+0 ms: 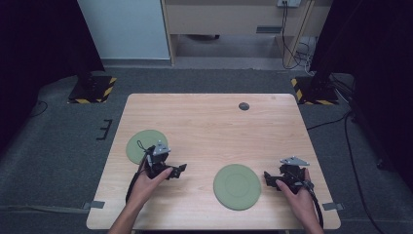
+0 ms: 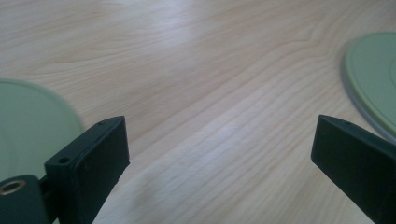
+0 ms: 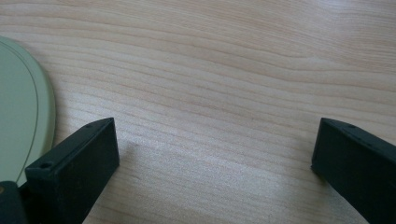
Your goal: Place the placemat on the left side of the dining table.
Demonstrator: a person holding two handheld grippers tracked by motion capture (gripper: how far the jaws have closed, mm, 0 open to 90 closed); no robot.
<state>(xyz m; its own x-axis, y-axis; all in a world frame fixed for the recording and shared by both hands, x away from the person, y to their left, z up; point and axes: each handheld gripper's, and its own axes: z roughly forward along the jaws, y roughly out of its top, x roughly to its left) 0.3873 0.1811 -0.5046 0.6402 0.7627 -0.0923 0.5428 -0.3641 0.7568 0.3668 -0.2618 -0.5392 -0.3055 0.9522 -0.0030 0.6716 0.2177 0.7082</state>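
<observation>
Two round green plates lie flat on the wooden table (image 1: 209, 122). The left plate (image 1: 144, 142) (image 2: 28, 126) sits just behind my left gripper (image 1: 178, 170) (image 2: 219, 144), which a hand holds low over the wood, jaws wide apart and nothing between them. The right plate (image 1: 237, 186) (image 2: 373, 79) (image 3: 18, 116) lies near the front edge. My right gripper (image 1: 269, 178) (image 3: 215, 144) rests just right of that plate's rim, open and holding nothing, bare wood between its jaws.
A small dark round disc (image 1: 244, 106) sits at the table's far side. Stands with yellow-black striped bases (image 1: 92, 87) (image 1: 311, 90) are on the grey floor beyond the far corners. Cables (image 1: 358, 165) trail on the floor at right.
</observation>
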